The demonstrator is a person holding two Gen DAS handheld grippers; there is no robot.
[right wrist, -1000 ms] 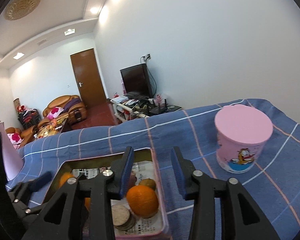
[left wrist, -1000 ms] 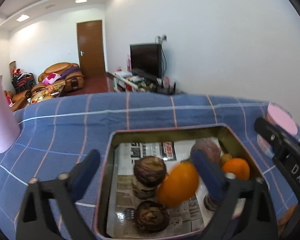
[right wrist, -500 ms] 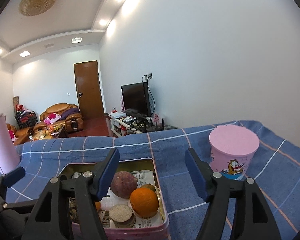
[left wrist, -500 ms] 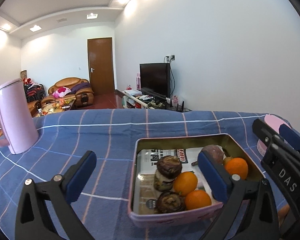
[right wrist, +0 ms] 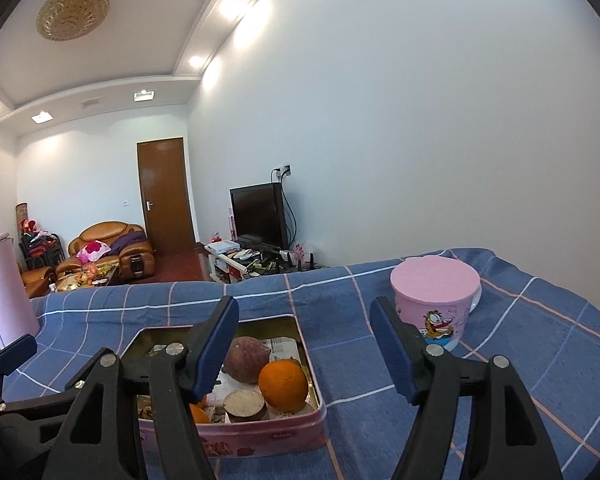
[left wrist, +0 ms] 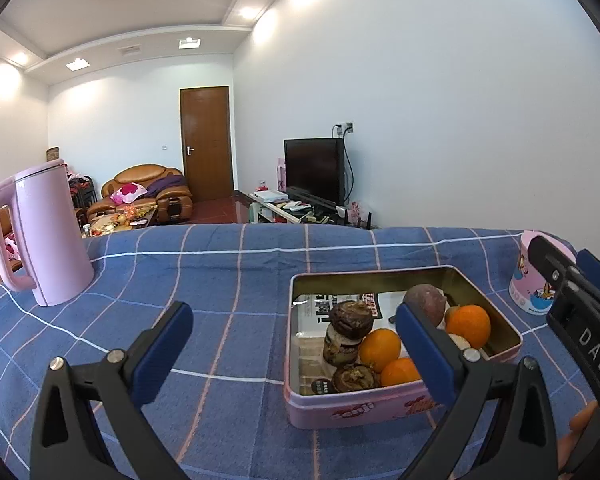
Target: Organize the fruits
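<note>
A pink rectangular tin (left wrist: pixel 356 410) sits on the blue checked tablecloth, lined with printed paper. It holds three oranges (left wrist: pixel 380 349), a purple-brown round fruit (left wrist: pixel 425 298) and several dark brown wrinkled fruits (left wrist: pixel 351 315). The tin also shows in the right wrist view (right wrist: pixel 260 436), with an orange (right wrist: pixel 283 379) and the purple fruit (right wrist: pixel 247 358). My left gripper (left wrist: pixel 292 354) is open and empty, above and in front of the tin's left side. My right gripper (right wrist: pixel 304 350) is open and empty, over the tin's right edge.
A pink kettle (left wrist: pixel 40 236) stands at the left of the table. A pink lidded cartoon cup (right wrist: pixel 436 300) stands to the right of the tin. The blue cloth (left wrist: pixel 220 272) covers the table. A living room with sofa, door and TV lies beyond.
Both grippers have drawn back and up from the tin. The left one released an orange into the tin. The right gripper has opened wider.
</note>
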